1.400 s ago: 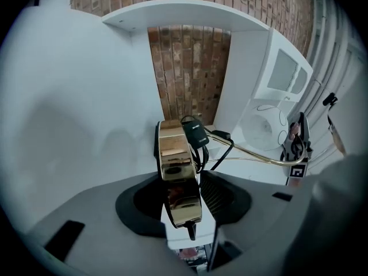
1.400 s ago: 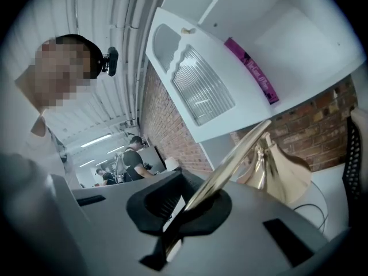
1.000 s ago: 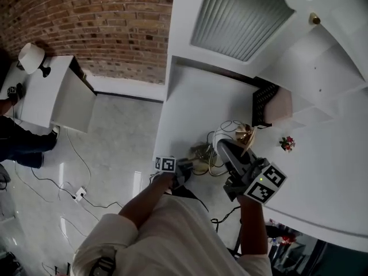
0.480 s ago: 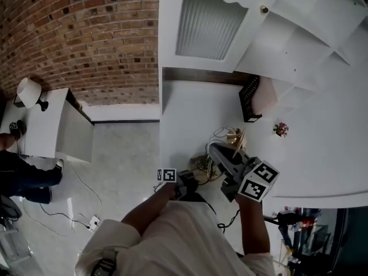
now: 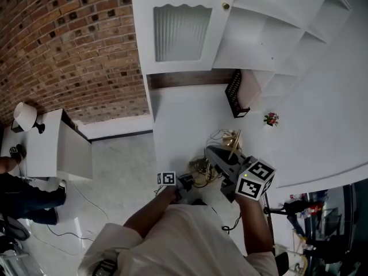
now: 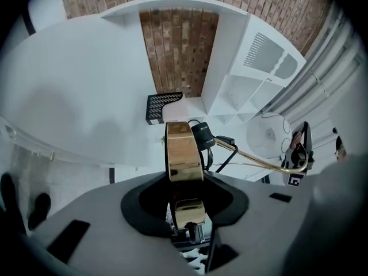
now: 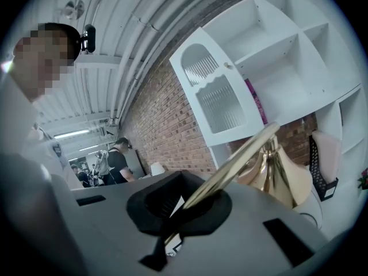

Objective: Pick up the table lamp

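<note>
White desk [image 5: 178, 119]: left gripper [image 5: 190, 180] pinches the table lamp [image 5: 233, 140]'s gold base [image 6: 184, 151]; right gripper [image 5: 216, 153], at three o'clock, clamps its stem [image 7: 241, 154].

The right gripper [image 7: 183, 207] clamps the table lamp [image 7: 261, 167] by its slim brass arm [image 7: 237, 157], the gold shade [image 7: 286, 183] just beyond the jaws, with a white cabinet [image 7: 221, 96] and brick wall [image 7: 164, 134] behind.

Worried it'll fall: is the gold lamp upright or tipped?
Tipped: left gripper clamps its base edge-on; its thin arm runs sideways into the shut right gripper.
</note>
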